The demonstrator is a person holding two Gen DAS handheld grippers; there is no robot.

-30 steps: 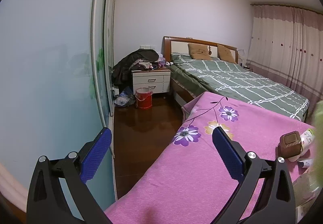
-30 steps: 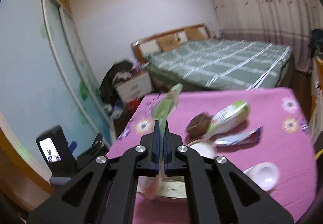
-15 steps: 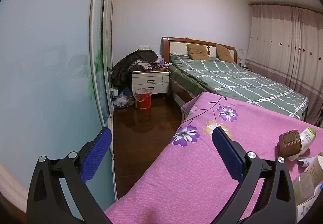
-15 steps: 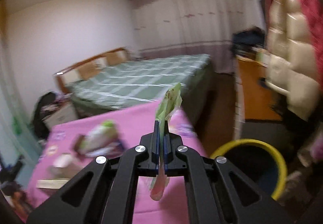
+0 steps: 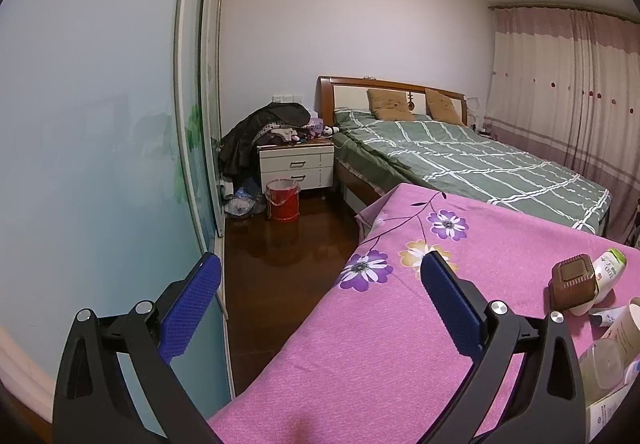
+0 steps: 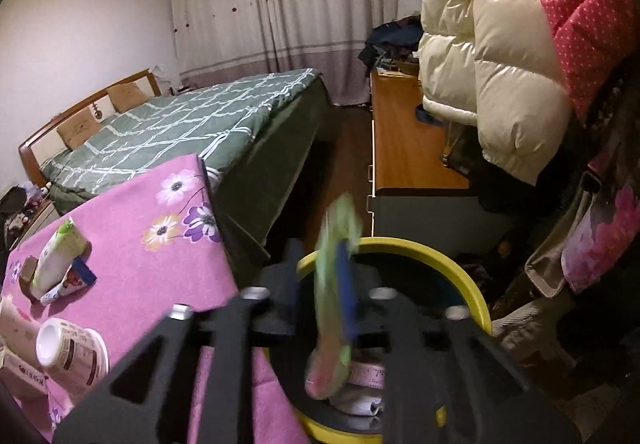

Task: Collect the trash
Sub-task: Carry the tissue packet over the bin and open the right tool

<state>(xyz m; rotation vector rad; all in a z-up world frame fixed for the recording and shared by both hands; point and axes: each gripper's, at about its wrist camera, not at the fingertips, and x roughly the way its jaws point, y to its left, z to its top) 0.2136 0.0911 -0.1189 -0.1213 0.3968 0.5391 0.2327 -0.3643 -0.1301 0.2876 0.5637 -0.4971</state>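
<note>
right hand-held gripper (image 6: pixel 320 280): jaws parted, blurred
wrapper (image 6: pixel 334 296): between jaws, over yellow bin (image 6: pixel 468 284); light, limp, pinch mid-body
left hand-held gripper (image 5: pixel 320 304): wide open, empty, over surface (image 5: pixel 380 344) edge

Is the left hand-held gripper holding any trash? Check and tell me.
No, the left hand-held gripper is wide open with nothing between its blue pads, hovering over the pink tablecloth's edge.

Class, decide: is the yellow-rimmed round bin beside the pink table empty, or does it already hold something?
Not empty. Inside the yellow-rimmed round bin, pale printed packaging lies on its dark bottom, seen from the right wrist.
</note>
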